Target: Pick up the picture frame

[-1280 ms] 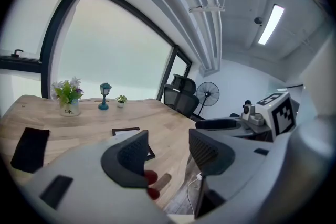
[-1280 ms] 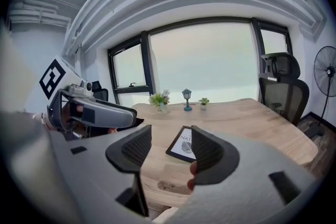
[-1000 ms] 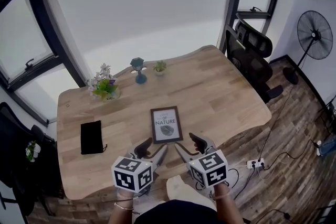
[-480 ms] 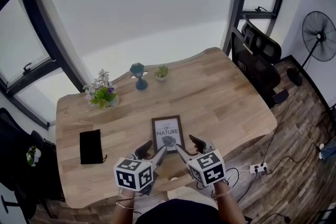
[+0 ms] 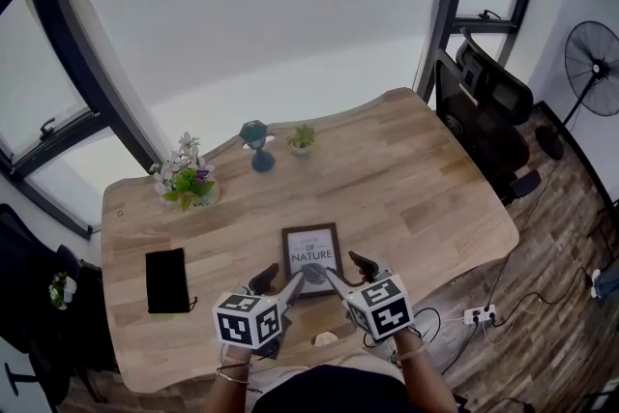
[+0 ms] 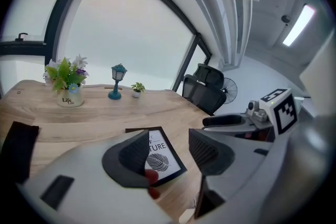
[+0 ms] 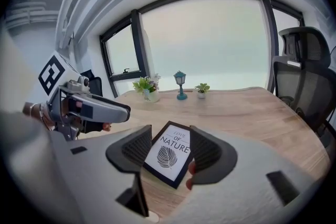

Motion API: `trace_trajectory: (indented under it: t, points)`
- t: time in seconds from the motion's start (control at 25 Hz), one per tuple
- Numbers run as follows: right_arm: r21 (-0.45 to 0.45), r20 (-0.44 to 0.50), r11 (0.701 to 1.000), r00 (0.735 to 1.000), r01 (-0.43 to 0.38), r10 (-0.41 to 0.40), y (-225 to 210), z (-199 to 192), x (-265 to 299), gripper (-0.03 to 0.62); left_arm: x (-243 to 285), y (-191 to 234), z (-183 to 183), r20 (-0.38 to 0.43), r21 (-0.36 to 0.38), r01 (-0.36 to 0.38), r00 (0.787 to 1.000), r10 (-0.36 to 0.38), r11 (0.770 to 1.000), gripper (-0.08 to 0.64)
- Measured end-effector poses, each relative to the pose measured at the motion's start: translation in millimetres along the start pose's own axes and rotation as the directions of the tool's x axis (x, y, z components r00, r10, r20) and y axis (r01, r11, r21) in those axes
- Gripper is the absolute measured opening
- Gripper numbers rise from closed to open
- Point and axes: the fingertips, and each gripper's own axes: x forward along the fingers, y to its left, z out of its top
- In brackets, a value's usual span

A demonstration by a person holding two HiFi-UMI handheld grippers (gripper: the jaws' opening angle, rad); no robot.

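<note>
- Print on the picture frame is whole only in my right gripper view; in my left gripper view one jaw covers its near left corner and the first letters.
- From the head view, the frame's near edge is tucked under the tips of my two tools, so I cannot tell whether they touch it.
- My left gripper is spread wide with nothing in it; the frame lies beyond its ribbed dark pads.
- My right gripper is just as wide and holds nothing; the frame shows through its gap.
- The frame is a flat rectangle with a thin dark border and a white sheet bearing a leaf. It lies face up on the pale plank table, at 12 o'clock from both tools, near the table's front edge.
- A flat black rectangle lies at 9 o'clock of the frame; what it is I cannot make out.
- A flower pot stands at 10 o'clock, and a mesh-backed chair at 2 o'clock, cut off by the table.
</note>
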Motion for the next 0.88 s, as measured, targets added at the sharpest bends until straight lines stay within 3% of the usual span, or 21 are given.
trace_trajectory:
  t: [0.28,0.88]
  points:
    - [-0.022,-0.071,1.0,0.997,0.003,-0.005,-14.8,-16.6,29.1,0.212,22.0,22.4,-3.2,-0.021,-0.038,-0.028,0.999,0.027,0.999,0.216]
    - [0.041,-0.16,0.999,0.987,-0.016,0.022,-35.3,-51.4,77.1,0.212,62.0,52.6,-39.5,-0.128,-0.104,-0.055,0.991,0.042,0.993,0.206]
